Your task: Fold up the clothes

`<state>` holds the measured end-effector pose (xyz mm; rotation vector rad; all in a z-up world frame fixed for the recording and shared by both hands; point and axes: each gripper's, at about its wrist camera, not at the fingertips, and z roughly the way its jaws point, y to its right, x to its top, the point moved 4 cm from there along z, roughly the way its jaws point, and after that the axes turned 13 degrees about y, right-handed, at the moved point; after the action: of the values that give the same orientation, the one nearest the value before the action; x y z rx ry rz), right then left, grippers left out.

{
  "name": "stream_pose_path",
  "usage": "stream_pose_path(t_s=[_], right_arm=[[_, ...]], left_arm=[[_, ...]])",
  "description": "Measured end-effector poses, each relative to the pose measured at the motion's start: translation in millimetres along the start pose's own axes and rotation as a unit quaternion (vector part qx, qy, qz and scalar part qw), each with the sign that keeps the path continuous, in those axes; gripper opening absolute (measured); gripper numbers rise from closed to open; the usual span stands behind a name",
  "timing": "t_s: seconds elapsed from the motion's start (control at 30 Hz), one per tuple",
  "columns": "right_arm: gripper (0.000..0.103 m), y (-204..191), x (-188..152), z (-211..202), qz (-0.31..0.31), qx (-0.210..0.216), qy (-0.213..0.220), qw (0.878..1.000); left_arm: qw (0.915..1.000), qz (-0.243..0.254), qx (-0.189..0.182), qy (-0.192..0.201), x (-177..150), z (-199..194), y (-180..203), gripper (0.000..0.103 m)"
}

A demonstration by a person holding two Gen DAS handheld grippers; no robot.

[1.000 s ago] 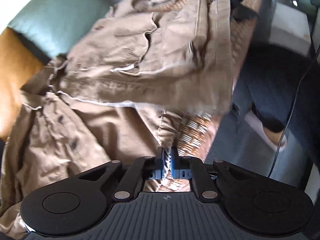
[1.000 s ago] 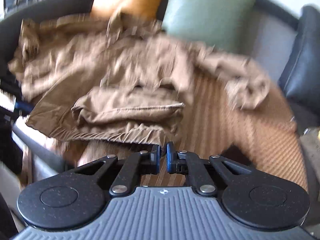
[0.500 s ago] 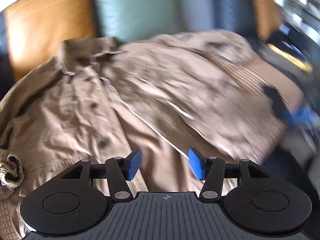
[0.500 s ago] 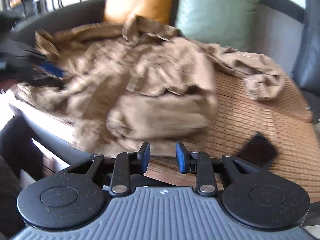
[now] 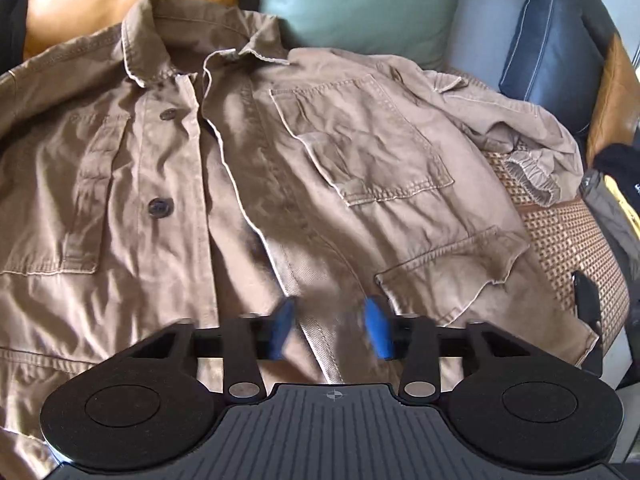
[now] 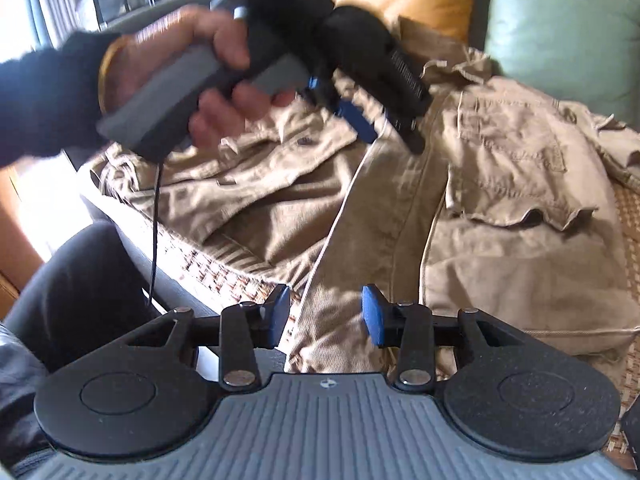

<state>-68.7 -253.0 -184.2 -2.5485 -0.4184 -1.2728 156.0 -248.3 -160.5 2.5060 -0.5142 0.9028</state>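
A brown button-up jacket lies front up on a woven mat, its collar toward the cushions and its chest pockets showing. My left gripper hovers over the lower front placket. Its blue pads are blurred, the jaws are closing, and no cloth is pinched between them. In the right wrist view a hand holds that left gripper above the jacket. My right gripper sits over the jacket's bottom hem near the front edge. Its jaws are opening, and the cloth lies below them, not gripped.
Orange, green and dark blue cushions line the sofa back. A woven mat shows at the right, with a flat black object on it. A person's dark-clad leg and a hanging cable are by the front edge.
Both grippers went from shut to parted jaws. The left view rolled round to face the jacket squarely. The right gripper slid left toward the hem, and the jacket now lies spread out.
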Motion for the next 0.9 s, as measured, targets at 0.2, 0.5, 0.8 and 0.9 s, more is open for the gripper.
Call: stream_pose_path(t_s=[0.2,0.5,0.8,0.9], right_arm=[[0.051,-6,-9,9,-0.016,0.002,-0.009,1.0],[0.013,15,6,-20,0.025,0.004,0.003,1.0],[0.011,13,56,-23,0.054,0.048,0.084,0.994],[0.01,5,48,16,0.051,0.063,0.058,0.995]], left_arm=[[0.9993,-0.031,-0.014,0.017,11,-5,-2,0.005],[0.9978,0.001,-0.022,0.062,39,-24,19,0.0],[0.9929,0.01,0.024,0.117,99,-35,-3,0.0],[0.9949,0.002,0.04,0.093,85,-27,-26,0.0]])
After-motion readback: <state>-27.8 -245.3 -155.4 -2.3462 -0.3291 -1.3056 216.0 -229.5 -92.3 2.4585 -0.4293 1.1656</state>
